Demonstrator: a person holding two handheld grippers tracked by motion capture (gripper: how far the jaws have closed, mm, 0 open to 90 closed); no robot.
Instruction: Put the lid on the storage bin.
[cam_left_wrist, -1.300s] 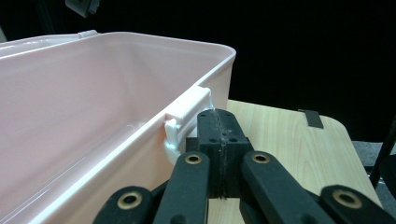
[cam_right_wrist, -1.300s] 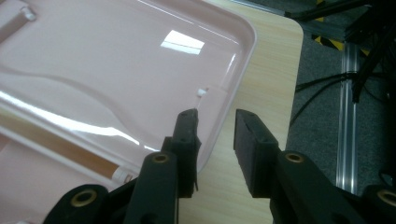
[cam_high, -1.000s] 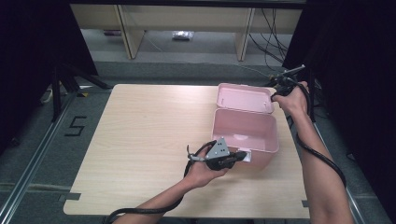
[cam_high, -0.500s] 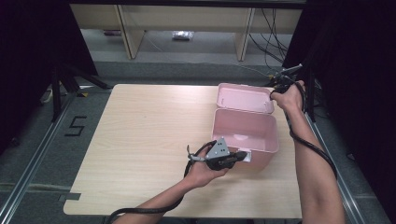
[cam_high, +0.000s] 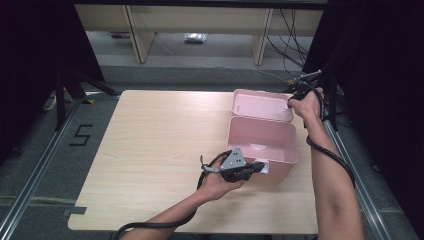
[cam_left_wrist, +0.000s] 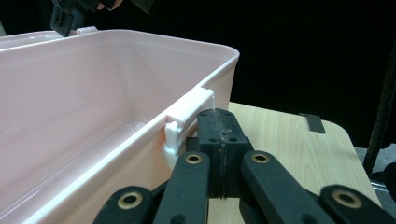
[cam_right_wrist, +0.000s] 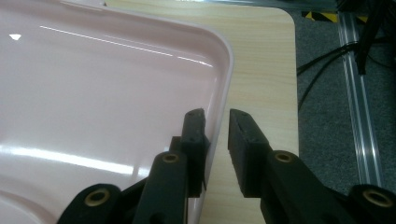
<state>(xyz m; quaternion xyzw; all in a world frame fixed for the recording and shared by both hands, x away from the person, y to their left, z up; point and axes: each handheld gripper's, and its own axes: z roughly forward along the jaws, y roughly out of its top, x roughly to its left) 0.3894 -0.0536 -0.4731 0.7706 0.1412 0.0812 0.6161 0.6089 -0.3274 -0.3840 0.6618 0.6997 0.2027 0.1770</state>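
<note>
While my left gripper (cam_high: 261, 167) stays pressed shut beside the pink box's (cam_high: 262, 140) front latch (cam_left_wrist: 189, 114), my right gripper's (cam_right_wrist: 215, 135) closing jaws straddle the open lid's (cam_right_wrist: 93, 93) rim without pinching it.

The box (cam_high: 262, 140) sits at the table's (cam_high: 150, 150) right, its lid (cam_high: 260, 104) behind.

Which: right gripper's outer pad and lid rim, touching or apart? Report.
Apart: right gripper view shows table between pad and rim; jaws, just closing, straddle it.
</note>
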